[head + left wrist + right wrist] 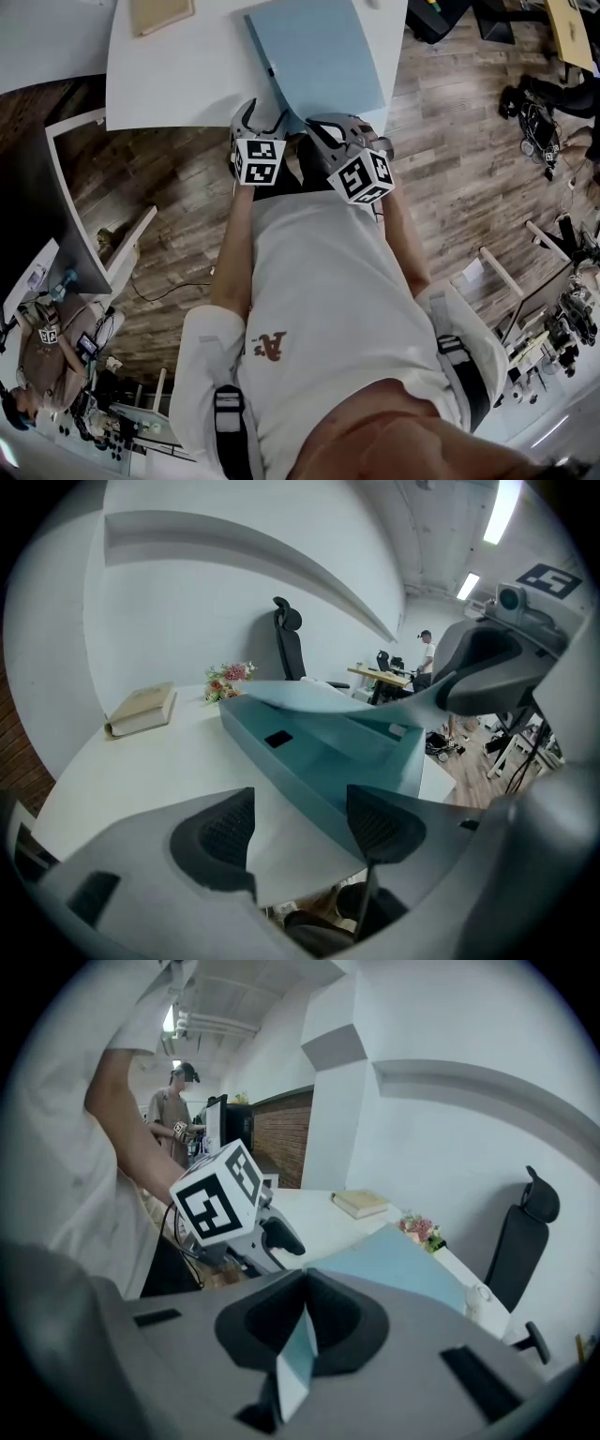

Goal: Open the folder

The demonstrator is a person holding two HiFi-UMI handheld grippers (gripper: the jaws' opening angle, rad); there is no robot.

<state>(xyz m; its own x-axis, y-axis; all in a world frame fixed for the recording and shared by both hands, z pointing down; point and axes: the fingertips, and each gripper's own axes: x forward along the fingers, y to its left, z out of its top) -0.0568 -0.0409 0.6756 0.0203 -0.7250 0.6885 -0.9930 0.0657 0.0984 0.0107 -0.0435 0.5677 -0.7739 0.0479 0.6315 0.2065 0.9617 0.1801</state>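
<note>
A light blue folder (319,52) lies on the white table (178,75) with its near corner at the table's front edge. My right gripper (305,1312) is shut on the corner of the folder's top cover (403,1265). That cover is lifted a little, and the teal inside (319,752) shows in the left gripper view. My left gripper (300,803) stands open at the table's front edge, just left of the folder's near corner, with only bare tabletop between its pads. In the head view the left gripper (261,122) and right gripper (314,127) sit side by side.
A tan book (142,710) lies at the table's far left. A small bunch of flowers (230,677) and a black office chair (289,649) stand beyond the table. The floor is wood planks (450,159). A person (178,1101) stands at a desk farther back.
</note>
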